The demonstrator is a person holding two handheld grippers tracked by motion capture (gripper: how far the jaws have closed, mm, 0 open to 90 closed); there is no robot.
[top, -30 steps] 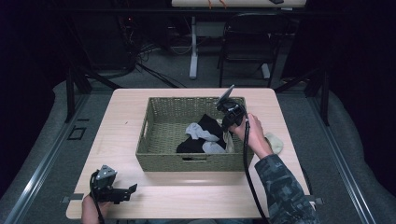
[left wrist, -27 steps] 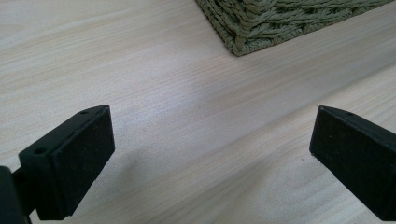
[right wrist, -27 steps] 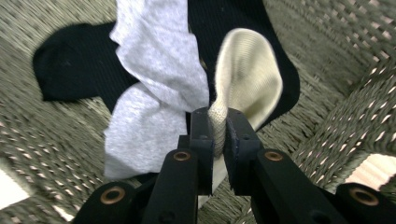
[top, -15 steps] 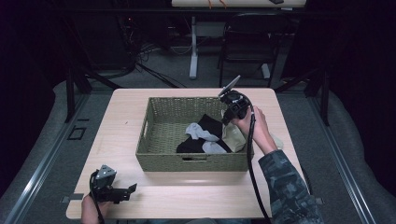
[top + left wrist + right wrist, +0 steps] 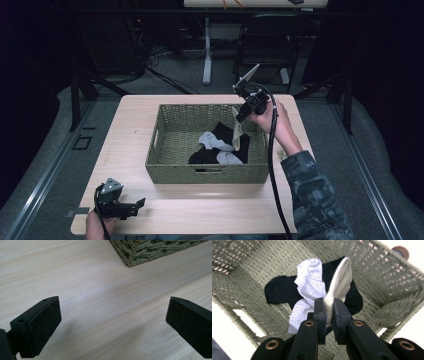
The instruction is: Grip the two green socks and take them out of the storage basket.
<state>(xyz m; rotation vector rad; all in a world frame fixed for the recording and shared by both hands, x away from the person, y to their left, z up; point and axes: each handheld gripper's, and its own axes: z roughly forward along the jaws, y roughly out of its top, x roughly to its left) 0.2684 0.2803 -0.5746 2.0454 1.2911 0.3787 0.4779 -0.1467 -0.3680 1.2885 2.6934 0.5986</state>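
From the high view: on a pale wooden table (image 5: 135, 125) stands a green woven basket (image 5: 170, 150), holding black socks (image 5: 220, 135) and a light grey sock (image 5: 212, 141). Above the basket's far right corner, held in the person's right hand (image 5: 275, 122), hangs the right gripper (image 5: 240, 116), pinching the top of a cream sock (image 5: 237, 131) that dangles into the basket over the black ones. At the table's near left corner, well apart from the basket, rests the left gripper (image 5: 137, 204) in the left hand (image 5: 95, 225), jaws pointing right. Beyond the table, a dark room with cables and a chair (image 5: 267, 45) on the grey floor

From the left gripper view: two black jaws spread wide over bare wood grain, nothing between them; at top, just a corner of the woven basket (image 5: 150, 250)

From the right gripper view: looking down into the basket (image 5: 249, 270), the right gripper (image 5: 329, 315) clamped narrow on the ribbed cuff of the cream sock (image 5: 340, 280), which hangs below the jaws. Beside it lies the light grey sock (image 5: 309, 282), crumpled across a black sock (image 5: 279, 291) on the basket's floor
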